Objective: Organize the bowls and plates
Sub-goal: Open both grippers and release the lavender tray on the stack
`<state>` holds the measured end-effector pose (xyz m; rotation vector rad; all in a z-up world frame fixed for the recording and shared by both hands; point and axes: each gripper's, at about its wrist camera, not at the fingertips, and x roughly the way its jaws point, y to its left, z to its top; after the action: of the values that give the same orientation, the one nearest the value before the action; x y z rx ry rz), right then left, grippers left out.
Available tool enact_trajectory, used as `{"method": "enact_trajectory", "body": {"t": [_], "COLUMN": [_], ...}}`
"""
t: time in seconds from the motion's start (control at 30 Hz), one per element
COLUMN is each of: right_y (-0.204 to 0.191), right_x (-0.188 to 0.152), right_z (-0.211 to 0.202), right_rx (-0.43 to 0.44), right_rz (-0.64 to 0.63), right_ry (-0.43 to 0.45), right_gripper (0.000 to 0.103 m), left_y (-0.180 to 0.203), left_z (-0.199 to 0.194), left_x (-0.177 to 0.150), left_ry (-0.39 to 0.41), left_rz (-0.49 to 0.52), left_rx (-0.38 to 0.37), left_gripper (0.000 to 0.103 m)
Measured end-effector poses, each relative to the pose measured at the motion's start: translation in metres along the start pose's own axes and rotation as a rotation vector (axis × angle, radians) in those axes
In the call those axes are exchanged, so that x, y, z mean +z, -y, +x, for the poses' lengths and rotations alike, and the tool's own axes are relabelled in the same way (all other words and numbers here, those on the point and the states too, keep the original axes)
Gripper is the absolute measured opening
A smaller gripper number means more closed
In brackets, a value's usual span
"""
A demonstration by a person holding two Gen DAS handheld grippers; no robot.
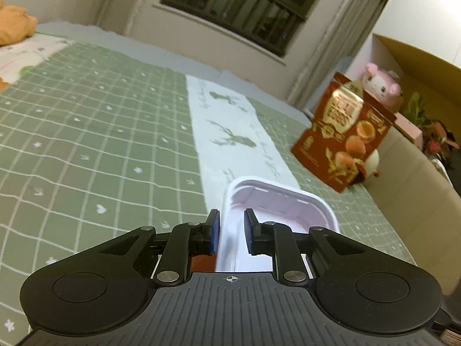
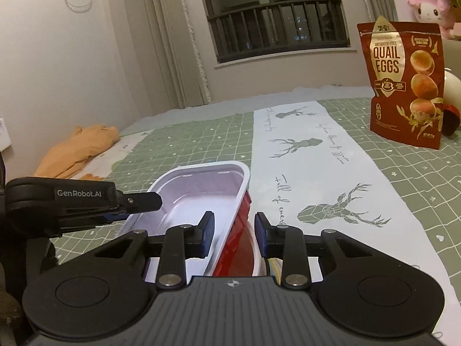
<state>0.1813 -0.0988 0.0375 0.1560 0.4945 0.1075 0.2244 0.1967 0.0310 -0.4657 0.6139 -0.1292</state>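
the right gripper point(image 2: 232, 235) has its jaws together on the near rim and red side wall of a rectangular bowl point(image 2: 201, 190), white inside and red outside, with one pad inside the bowl and the other against the outer wall. the left gripper point(image 1: 232, 235) is clamped on the opposite rim of the same bowl, and from the right wrist view its black fingers reach in from the left edge onto that rim. held between the two, the bowl hangs tilted above the bedspread point(image 2: 201, 141), a green checked cover with a white deer-print strip point(image 2: 331, 178) running down its middle. a second dish seems to sit under or behind the bowl near the right pads, but it is too hidden to be sure. farther out, a red quail eggs pouch point(image 2: 403, 83) stands upright on the cover to the right, well apart from the bowl, an orange cloth point(image 2: 80, 150) lies crumpled at the far left, and a pink plush toy point(image 2: 430, 7) sits beyond the pouch. as a judgement, the task is in progress: one bowl is lifted and in transit, no tidy stack of plates or bowls shows anywhere, so setting it down and gathering the rest still remain.
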Motion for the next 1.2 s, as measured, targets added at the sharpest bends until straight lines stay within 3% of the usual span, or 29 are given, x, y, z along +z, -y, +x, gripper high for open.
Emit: {"method": "enact_trajectory", "body": {"t": [0.4, 0.6, 0.73, 0.9, 1.0, 1.13, 1.2], "right_y": [0.009, 0.027, 0.032, 0.032, 0.032, 0.034, 0.034], "right_x": [0.029, 0.031, 0.032, 0.033, 0.029, 0.017, 0.008], "right_z": [0.039, 0.066, 0.071, 0.049, 0.034, 0.007, -0.015], "right_rx": [-0.081, -0.066, -0.040, -0.026, -0.034, -0.069, -0.094], "right_rz": [-0.037, 0.003, 0.013, -0.003, -0.006, 0.017, 0.027], "right_ry": [-0.013, -0.061, -0.097, -0.070, -0.053, 0.003, 0.063], "right_gripper": [0.027, 0.027, 0.028, 0.047, 0.049, 0.055, 0.064], "left_y": [0.008, -0.001, -0.006, -0.011, -0.011, -0.004, 0.004], "left_z": [0.017, 0.028, 0.027, 0.016, -0.001, -0.042, -0.066], "left_x": [0.017, 0.023, 0.023, 0.018, 0.007, -0.013, -0.032], "left_ry": [-0.048, -0.082, -0.126, -0.189, -0.143, 0.005, 0.088], "left_rz": [0.024, 0.022, 0.006, -0.015, 0.011, 0.080, 0.133], "left_rx": [-0.031, -0.016, -0.049, -0.069, -0.035, 0.039, 0.069], "left_gripper": [0.020, 0.020, 0.021, 0.023, 0.023, 0.023, 0.023]}}
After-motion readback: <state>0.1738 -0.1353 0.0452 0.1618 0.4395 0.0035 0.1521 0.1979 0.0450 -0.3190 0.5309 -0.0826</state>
